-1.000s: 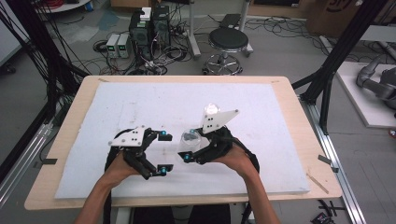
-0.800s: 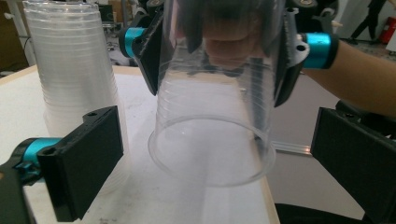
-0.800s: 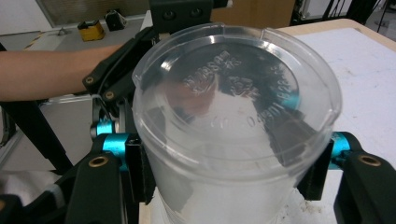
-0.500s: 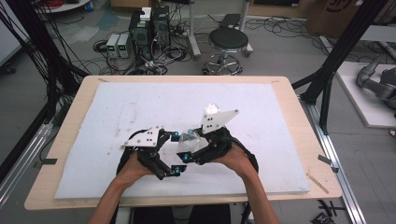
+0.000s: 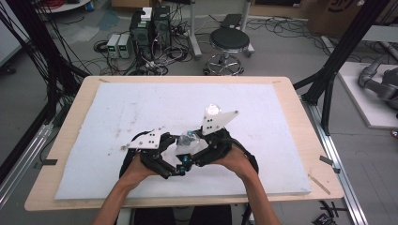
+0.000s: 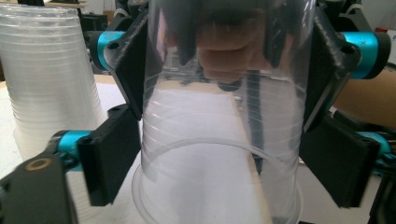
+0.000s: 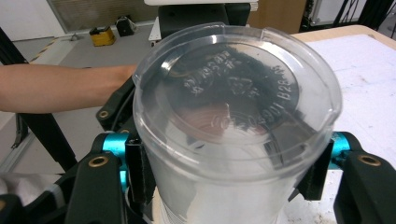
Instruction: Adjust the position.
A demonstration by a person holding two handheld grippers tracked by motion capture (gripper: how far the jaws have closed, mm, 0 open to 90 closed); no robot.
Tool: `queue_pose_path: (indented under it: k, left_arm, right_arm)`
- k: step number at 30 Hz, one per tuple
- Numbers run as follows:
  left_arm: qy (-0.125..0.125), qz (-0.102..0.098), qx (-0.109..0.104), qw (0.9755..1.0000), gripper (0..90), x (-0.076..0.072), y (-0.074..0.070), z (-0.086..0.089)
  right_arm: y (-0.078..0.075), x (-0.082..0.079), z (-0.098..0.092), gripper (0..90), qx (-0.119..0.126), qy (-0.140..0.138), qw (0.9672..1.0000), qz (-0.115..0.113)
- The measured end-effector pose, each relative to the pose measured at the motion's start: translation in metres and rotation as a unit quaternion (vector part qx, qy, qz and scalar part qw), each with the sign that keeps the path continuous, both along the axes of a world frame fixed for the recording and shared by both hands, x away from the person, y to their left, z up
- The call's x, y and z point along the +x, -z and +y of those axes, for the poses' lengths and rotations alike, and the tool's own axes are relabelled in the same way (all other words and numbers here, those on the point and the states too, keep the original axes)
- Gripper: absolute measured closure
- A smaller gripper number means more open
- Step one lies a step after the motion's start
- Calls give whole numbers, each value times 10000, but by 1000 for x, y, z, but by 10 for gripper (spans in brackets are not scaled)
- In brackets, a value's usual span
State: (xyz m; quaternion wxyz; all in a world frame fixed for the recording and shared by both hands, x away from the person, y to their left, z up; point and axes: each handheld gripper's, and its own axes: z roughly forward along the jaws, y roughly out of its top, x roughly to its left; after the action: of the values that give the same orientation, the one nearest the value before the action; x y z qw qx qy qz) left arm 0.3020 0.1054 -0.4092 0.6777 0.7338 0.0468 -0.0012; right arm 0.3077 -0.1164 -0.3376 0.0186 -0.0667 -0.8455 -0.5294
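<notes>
high view: a person's two hands meet near the front middle of the white foam mat [image 5: 141,108], which lies on the wooden table [image 5: 300,122]. the right gripper [image 5: 199,149] is clamped on a stack of clear plastic cups [image 7: 236,116], base pointing outward; in the right gripper view its jaws press both sides of the stack. the left gripper [image 5: 180,161] has just been closing, with the outermost clear cup [image 6: 219,130] between its jaws; in the left gripper view the black pads [image 6: 109,161] stand at the cup wall, apparently touching it, though how firm the grip is cannot be told. a second stack of cups [image 6: 51,79] stands on the mat just beside that gripper.

likely faults from here: the thin wall may buckle if the left jaws squeeze too hard; nested cups may cling, so that two come away together or the whole stack slides in the right jaws; a skewed pull may jam the rim; a swing of the left gripper may topple the neighbouring stack, which is the one thing in the way.

surroundings, well apart from the work: a black stool [image 5: 228,41], electronics boxes with tangled cables [image 5: 148,30] on the floor, and black frame struts [image 5: 338,61] at the right.
</notes>
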Motion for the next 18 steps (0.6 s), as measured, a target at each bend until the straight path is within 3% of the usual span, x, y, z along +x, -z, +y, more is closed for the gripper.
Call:
queue_pose_path:
  k: [7, 18]
  left_arm:
    - [-34, -51, 28, 10000, 271, 0, 3, 1]
    - [-38, -33, 82, 10000, 296, -1, 3, 2]
  right_arm:
    - [0, 0, 1, 370, 14, -30, 10000, 7]
    - [2, 0, 1, 374, 6, -35, 10000, 21]
